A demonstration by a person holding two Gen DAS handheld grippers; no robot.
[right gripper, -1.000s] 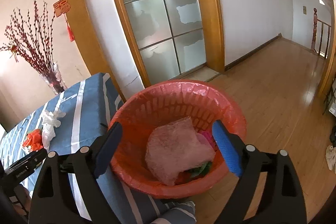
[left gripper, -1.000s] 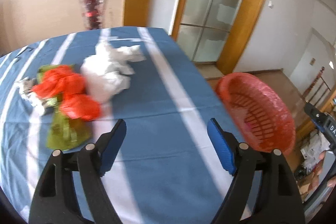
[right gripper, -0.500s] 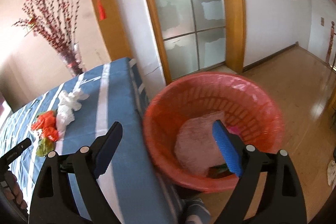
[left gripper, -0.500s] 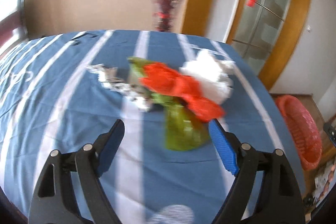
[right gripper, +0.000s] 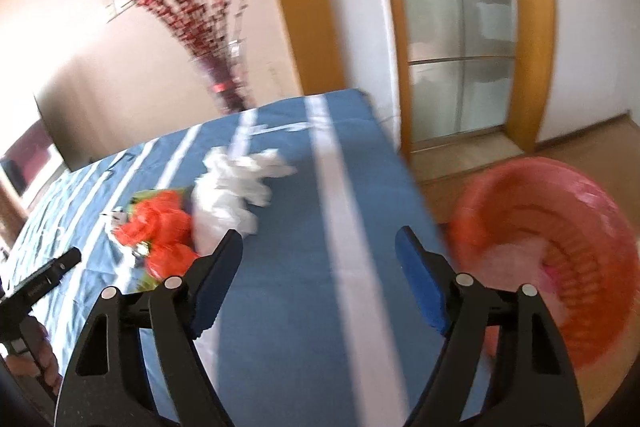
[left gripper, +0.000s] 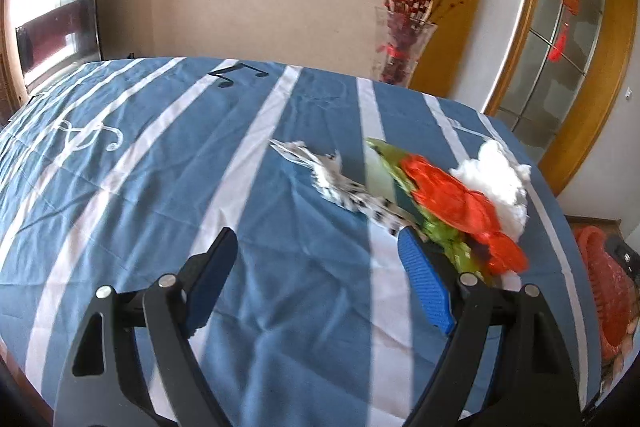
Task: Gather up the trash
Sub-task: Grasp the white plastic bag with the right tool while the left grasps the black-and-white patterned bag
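A trash pile lies on the blue striped tablecloth (left gripper: 200,147): speckled paper (left gripper: 348,187), a green wrapper (left gripper: 384,167), a red plastic bag (left gripper: 456,199) and a crumpled white bag (left gripper: 496,179). My left gripper (left gripper: 316,247) hovers open over bare cloth, with the pile just past its right finger. My right gripper (right gripper: 320,243) is over the table's right part; its jaws are closing with nothing between them. The white bag (right gripper: 232,187) and red bag (right gripper: 160,227) sit ahead to its left. The red basket (right gripper: 560,247) with trash inside stands off the table to the right.
A glass vase of red branches (left gripper: 400,47) stands behind the table's far edge. A television (left gripper: 60,31) is at the far left, a glass door (right gripper: 460,47) and wooden floor at the right. The basket (left gripper: 604,291) sits below the table's right edge.
Both views have swung left. The left gripper went from near the basket to the table's middle, past the pile. The right gripper left the basket and now hangs over the tablecloth.
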